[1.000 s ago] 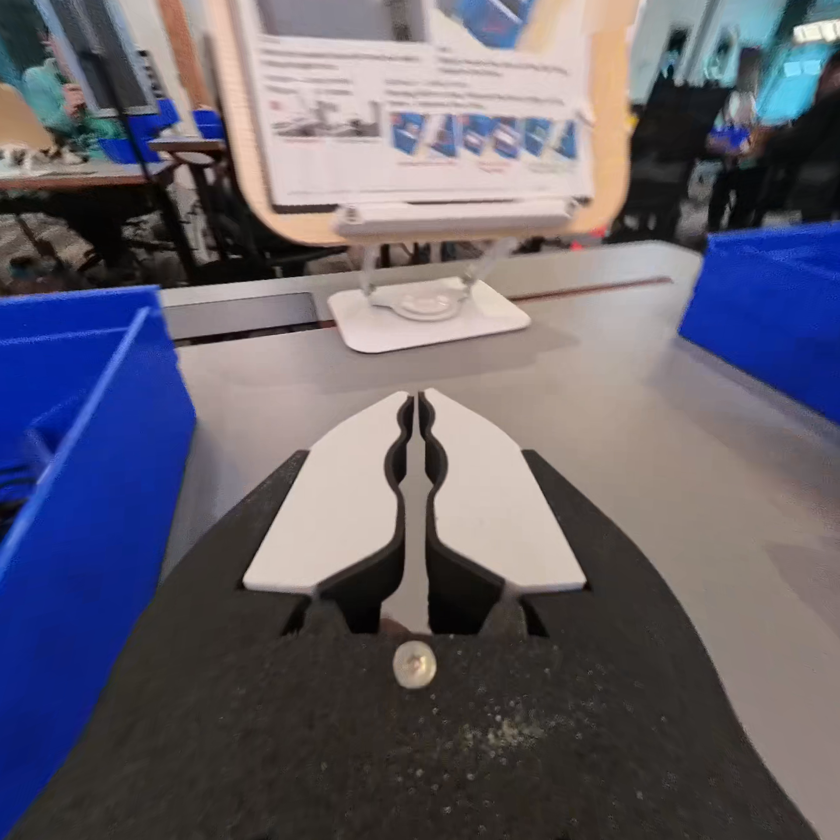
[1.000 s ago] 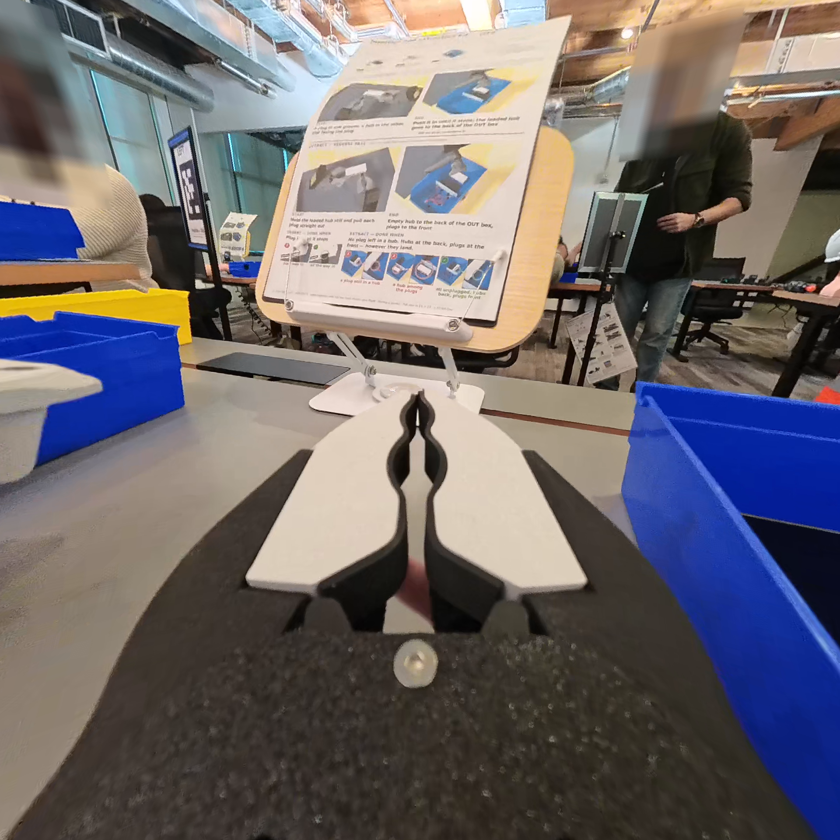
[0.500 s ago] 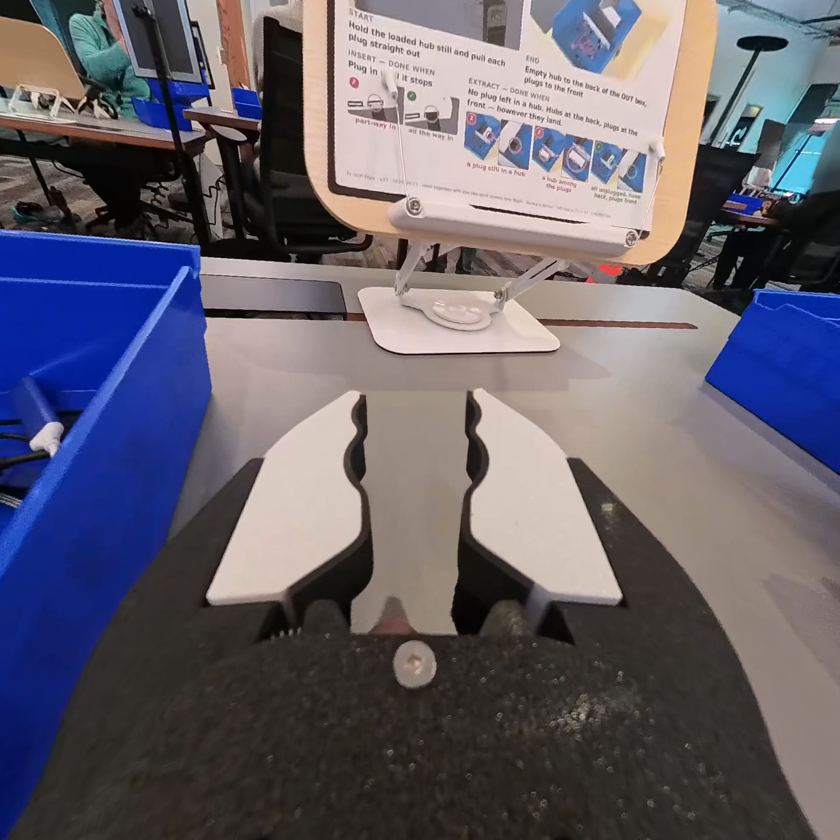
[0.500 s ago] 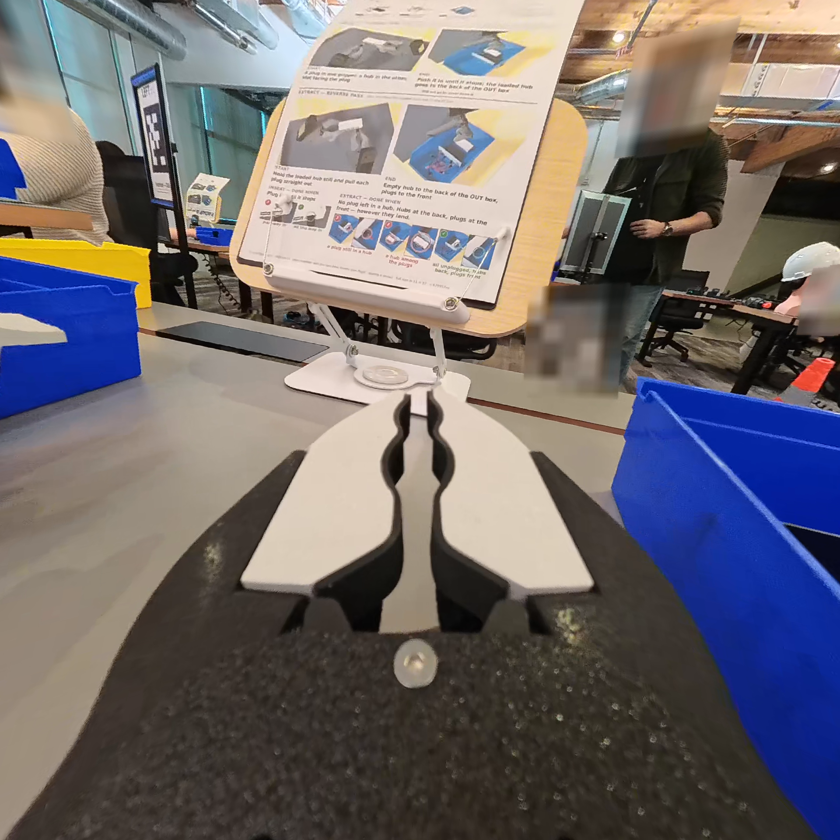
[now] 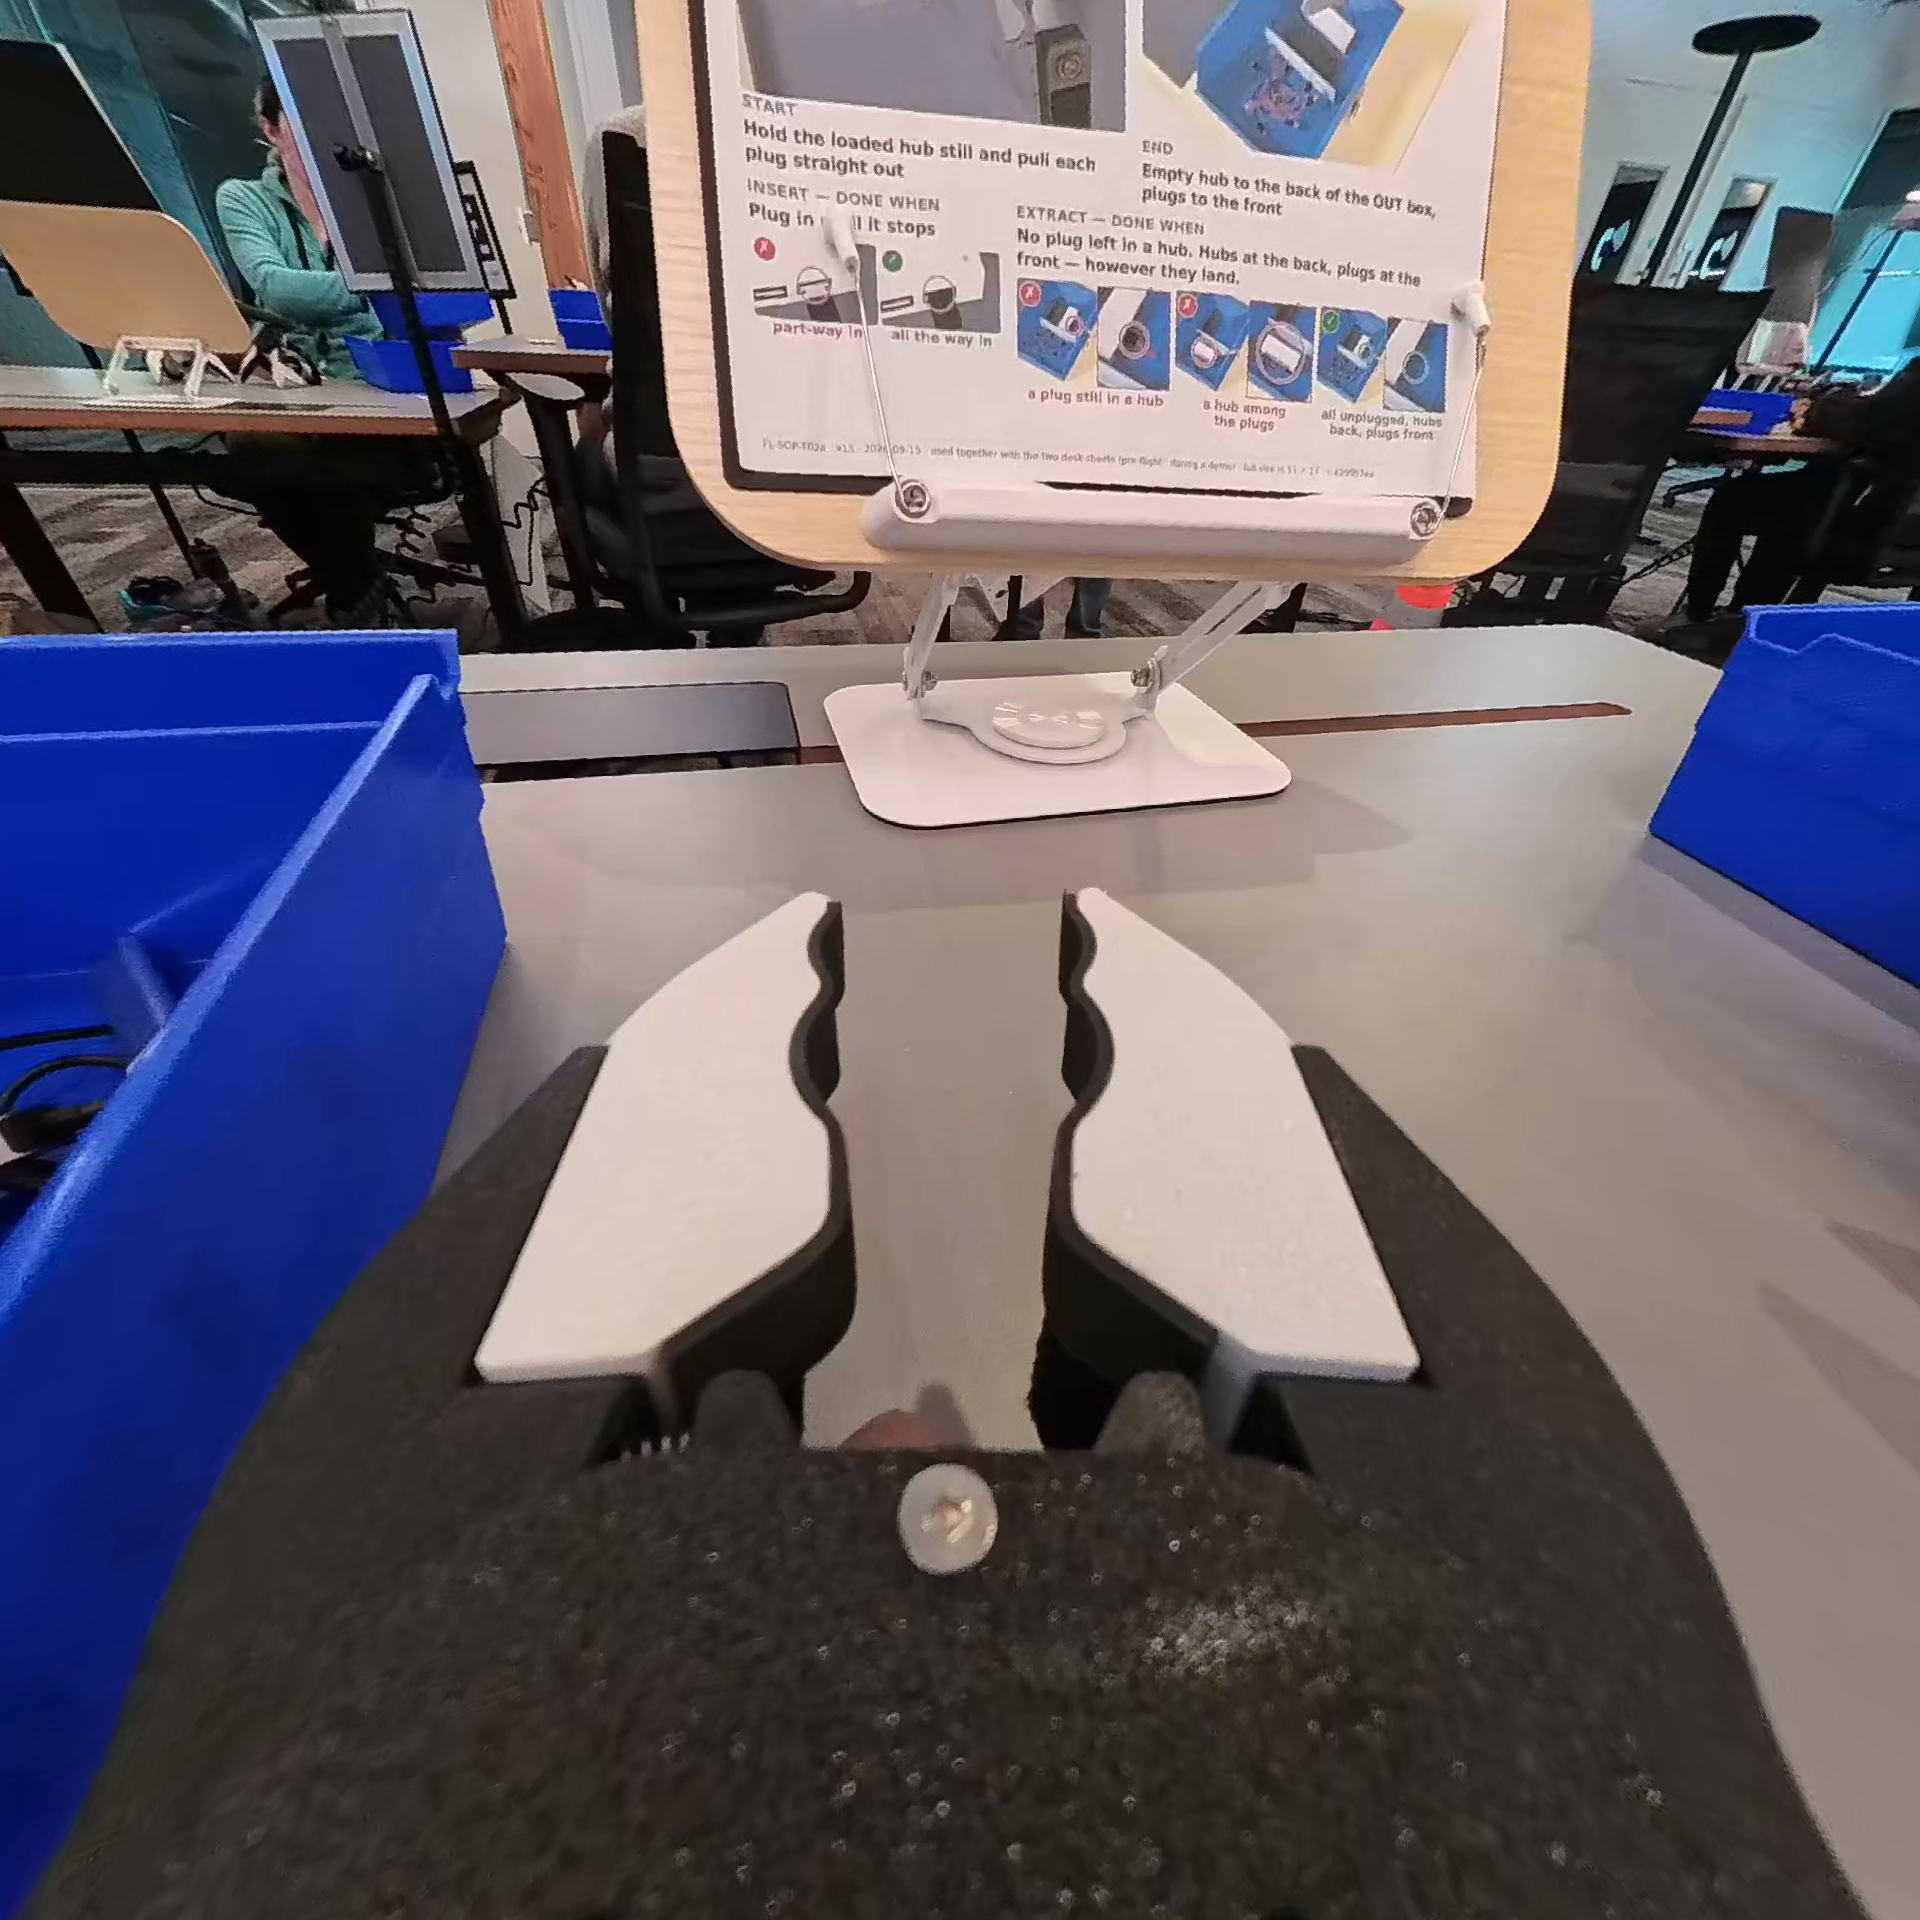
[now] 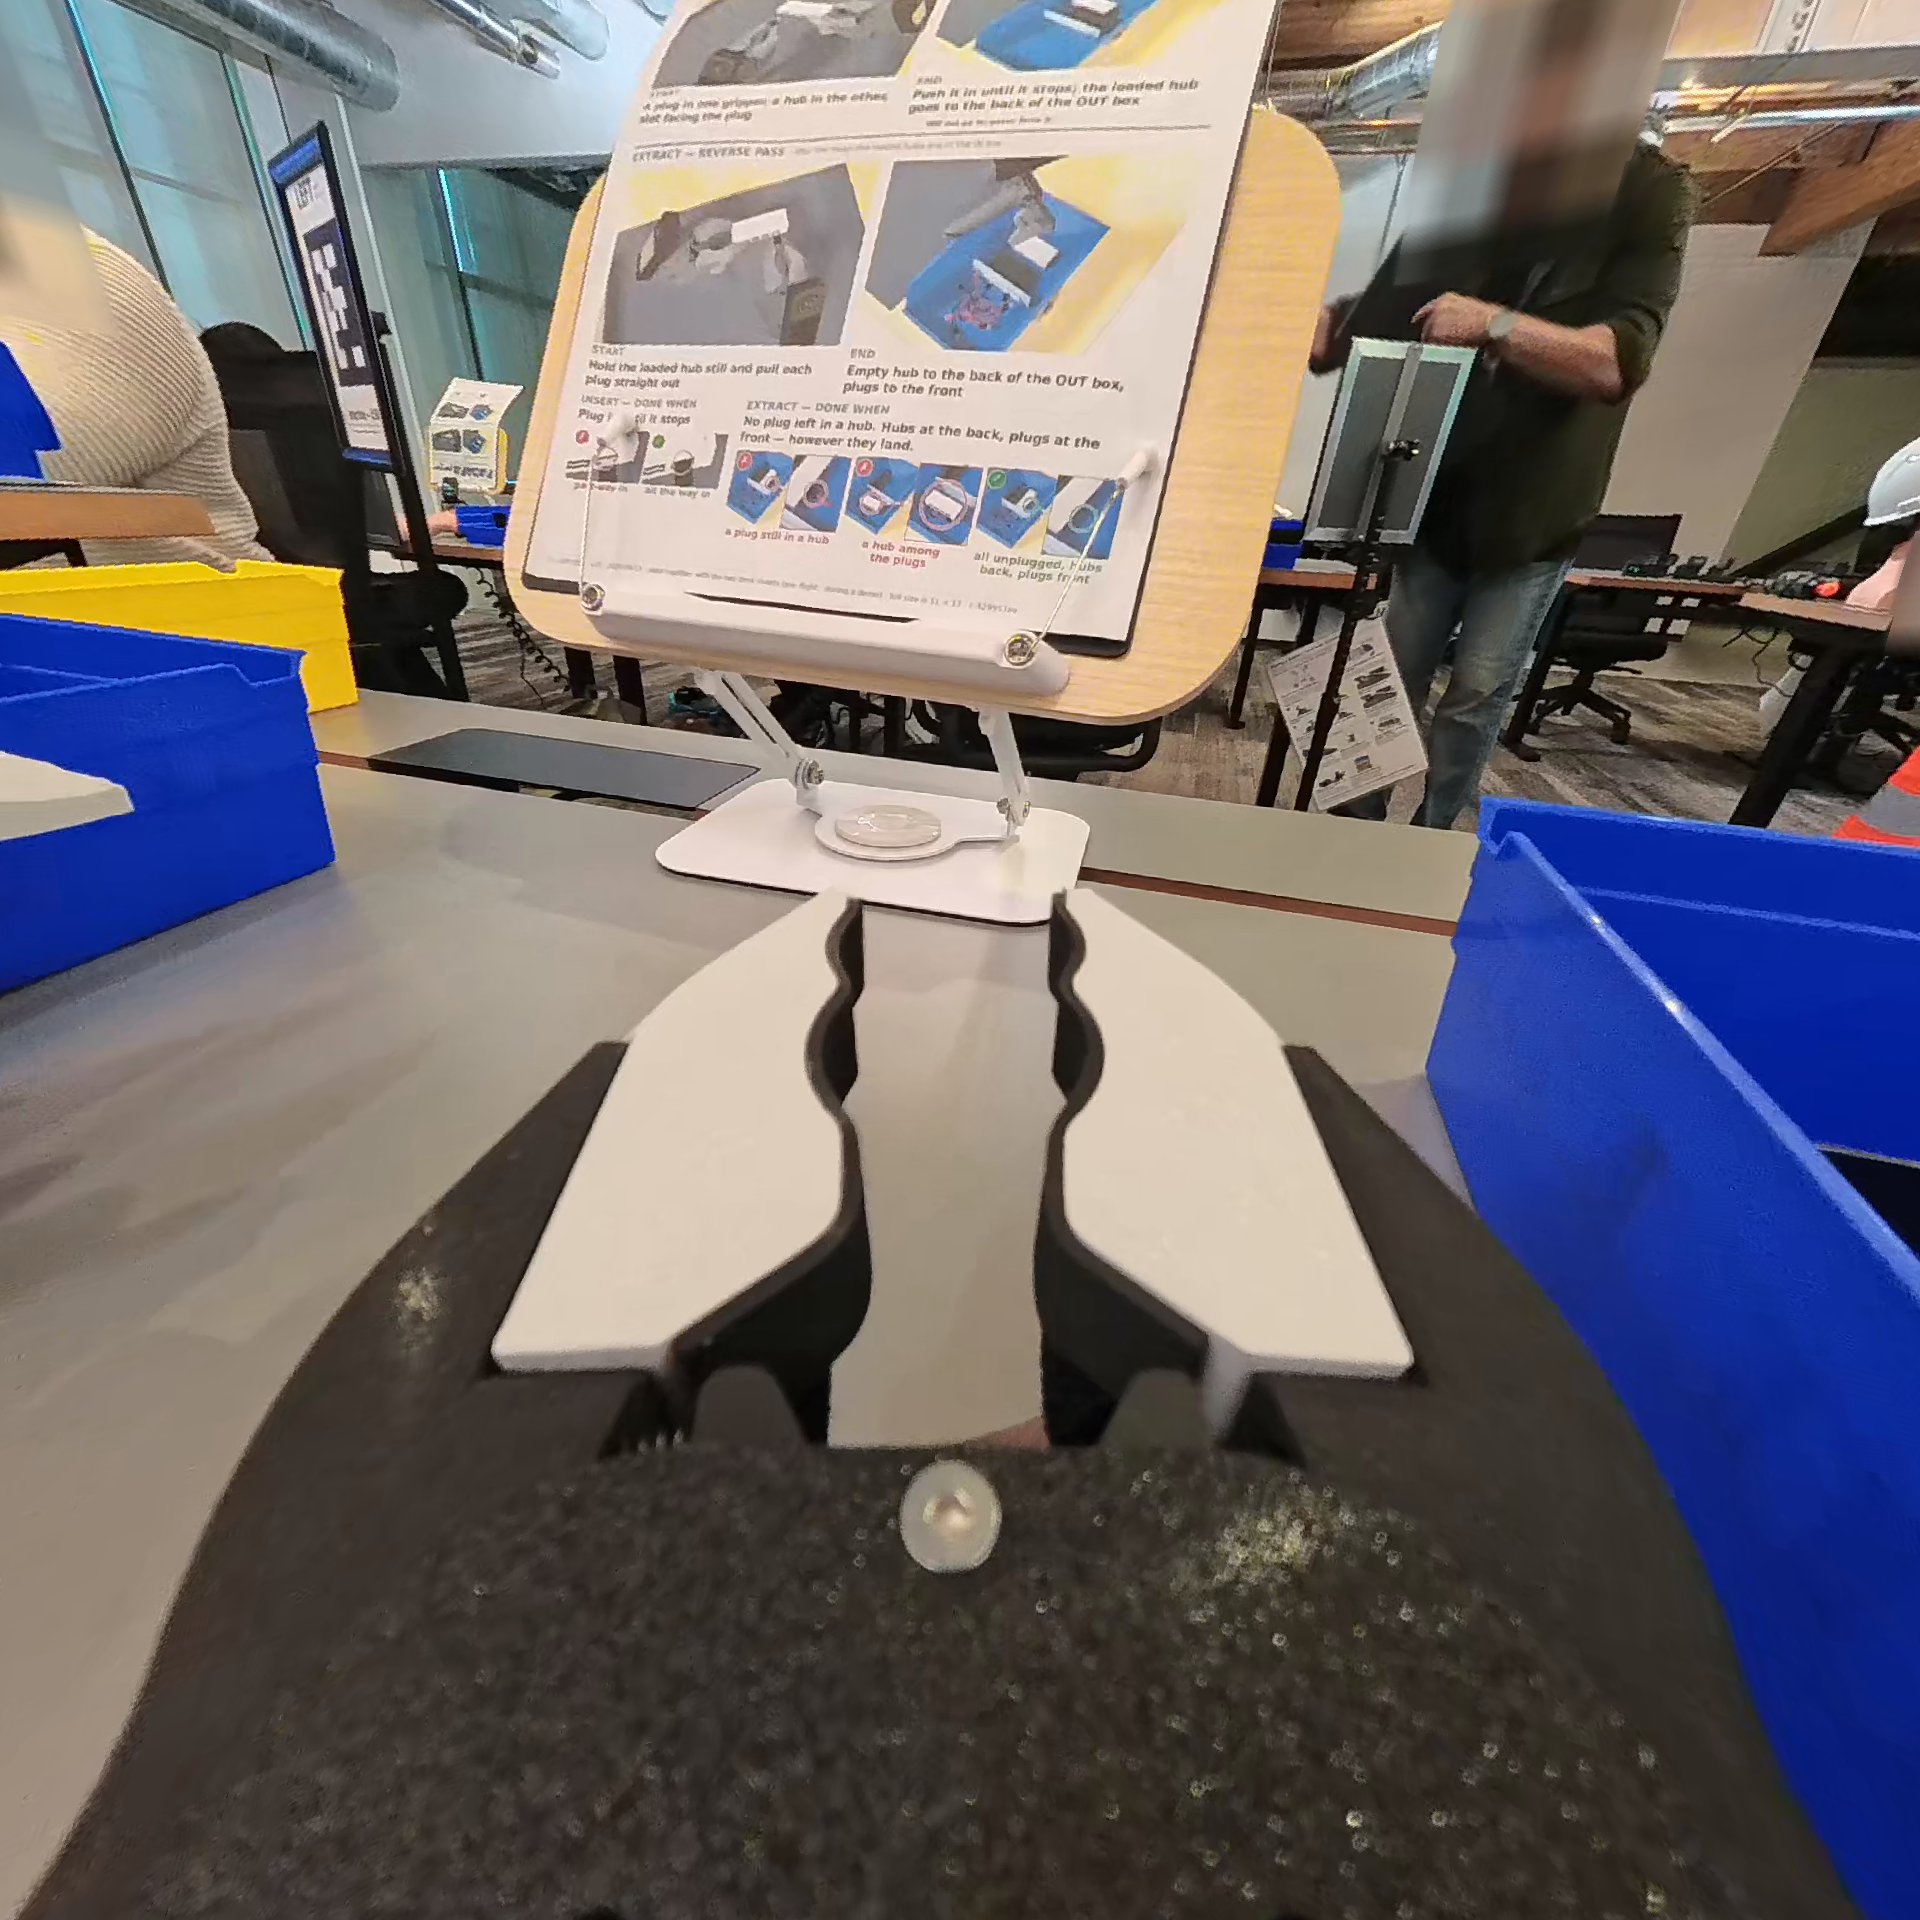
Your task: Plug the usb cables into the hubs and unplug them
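At the far left of the left wrist view stands a blue bin (image 5: 312, 1039), its near wall just beside the left gripper (image 5: 948, 925). Over that wall only a dark cable (image 5: 52, 1117) shows on the bin floor; no hub is visible in either view, so the hubs are presumably deeper in this bin, out of sight. The left gripper hangs over the bare grey table (image 5: 1455, 1039) with its jaws apart and nothing between them.

The likeliest trouble on this side is the bin wall: it is tall and close, and a reach that swings sideways without first rising would knock the bin or snag a finger on its rim. The cable lies loose, so a pinch on the cord and not the plug would drag it and leave the plug badly aligned for a port.

In the middle, at the back of the table, a document stand (image 6: 883, 852) holds an instruction sheet; a forward overshoot by either gripper could strike its white base.

Further right, the right gripper (image 6: 954, 925) also hovers over the table, jaws parted and empty. Just to its right is a second blue bin (image 6: 1662, 1143), whose inside is mostly hidden by its wall. The same risk applies: a low sideways move would clip that wall. A yellow bin (image 6: 208, 613) sits well off at the left rear, out of the way.

With both grippers empty, I judge that the work has not begun, and picking hub and plug in the wrong hands would cost a regrasp.
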Demonstrator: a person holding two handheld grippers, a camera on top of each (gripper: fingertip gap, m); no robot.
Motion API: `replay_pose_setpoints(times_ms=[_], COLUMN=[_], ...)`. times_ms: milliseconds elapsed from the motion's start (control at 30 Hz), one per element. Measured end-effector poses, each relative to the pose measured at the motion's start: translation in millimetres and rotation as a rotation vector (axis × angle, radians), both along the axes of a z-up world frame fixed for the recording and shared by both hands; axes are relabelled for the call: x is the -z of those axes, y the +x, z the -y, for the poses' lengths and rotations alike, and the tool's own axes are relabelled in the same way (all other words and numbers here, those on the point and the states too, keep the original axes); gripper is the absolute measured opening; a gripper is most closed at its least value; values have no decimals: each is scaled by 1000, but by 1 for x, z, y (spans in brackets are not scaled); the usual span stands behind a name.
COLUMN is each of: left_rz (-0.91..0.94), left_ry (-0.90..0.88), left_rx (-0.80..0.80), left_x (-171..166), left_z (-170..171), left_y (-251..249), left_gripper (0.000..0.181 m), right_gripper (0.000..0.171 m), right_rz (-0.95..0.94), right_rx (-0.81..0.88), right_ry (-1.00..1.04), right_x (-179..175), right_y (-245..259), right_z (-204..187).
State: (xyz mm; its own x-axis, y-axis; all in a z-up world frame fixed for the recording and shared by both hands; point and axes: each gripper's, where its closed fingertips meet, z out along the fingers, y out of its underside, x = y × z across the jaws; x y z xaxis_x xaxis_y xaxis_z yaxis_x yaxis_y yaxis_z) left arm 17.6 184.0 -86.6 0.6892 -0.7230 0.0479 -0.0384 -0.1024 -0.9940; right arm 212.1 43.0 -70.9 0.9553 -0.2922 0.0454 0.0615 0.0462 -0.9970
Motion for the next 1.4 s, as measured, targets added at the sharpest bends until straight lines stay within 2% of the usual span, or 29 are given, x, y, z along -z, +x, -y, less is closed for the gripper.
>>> replay_pose_setpoints(times_ms=[333,1400], left_rz=[0,-5], left_ry=[-3,-12], left_rx=[2,3], left_x=[0,1], left_z=[0,-1], left_y=[0,1], left_gripper=[38,37], right_gripper=[38,35], right_rz=[-2,2], right_rx=[7,2], right_ry=[-11,-16], right_x=[1,2], right_y=[1,0], right_z=[-1,-2])
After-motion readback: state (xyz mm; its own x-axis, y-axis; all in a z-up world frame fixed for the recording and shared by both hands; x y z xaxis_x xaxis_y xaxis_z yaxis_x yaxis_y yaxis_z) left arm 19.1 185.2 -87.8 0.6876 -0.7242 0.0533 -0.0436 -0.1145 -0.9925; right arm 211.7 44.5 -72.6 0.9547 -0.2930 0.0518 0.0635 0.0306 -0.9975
